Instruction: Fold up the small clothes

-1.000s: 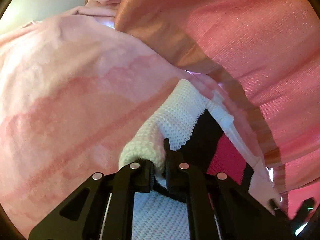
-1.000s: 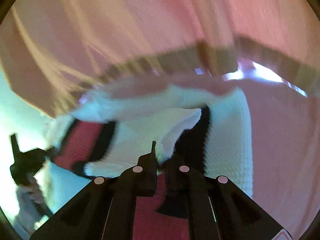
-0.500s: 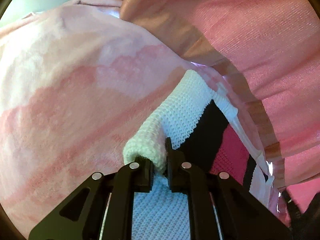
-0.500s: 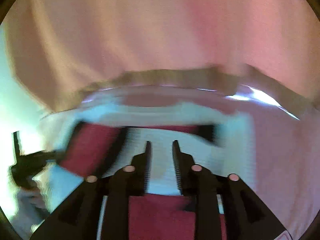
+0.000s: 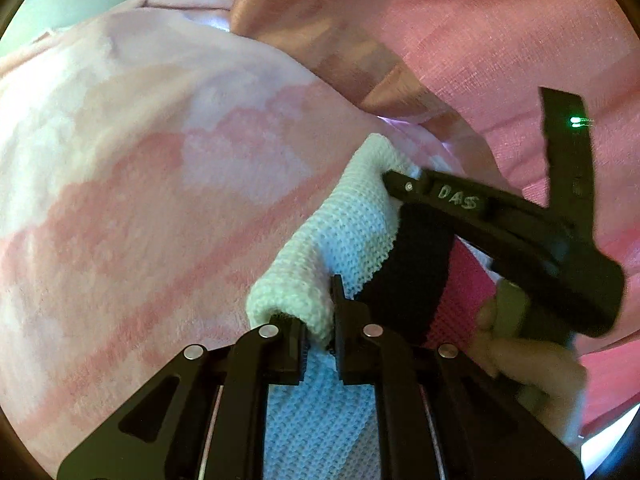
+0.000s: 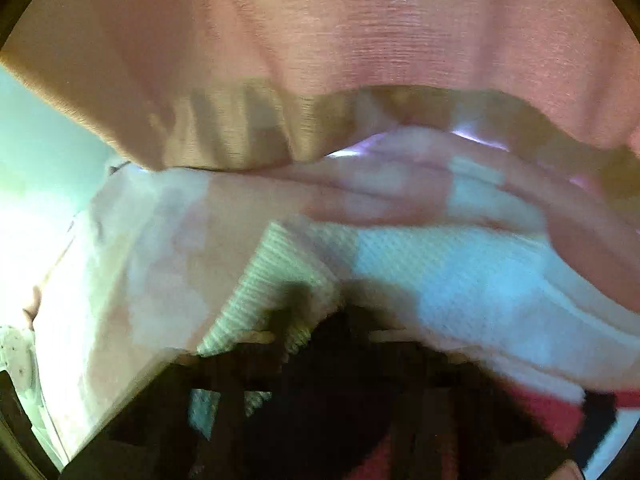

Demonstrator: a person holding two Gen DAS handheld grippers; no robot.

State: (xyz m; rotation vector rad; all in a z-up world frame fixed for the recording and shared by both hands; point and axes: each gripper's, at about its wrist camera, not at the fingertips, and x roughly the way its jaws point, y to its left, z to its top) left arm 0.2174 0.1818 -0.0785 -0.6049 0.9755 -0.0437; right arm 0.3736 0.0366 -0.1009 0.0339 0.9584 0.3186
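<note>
While left gripper (image 5: 320,312) pinches knit garment (image 5: 344,232), right gripper (image 5: 390,179) touches its far edge.

I'm reading handwritten white letters "DAS" on the right gripper (image 5: 394,184), seen from my left wrist.

The right gripper (image 5: 390,180) has swung in against the knit garment (image 5: 344,232).

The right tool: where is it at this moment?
In the left wrist view, the right tool reaches in from the right, its tip on the folded white edge of the knit garment, beyond the left tool pinching that fold.
</note>
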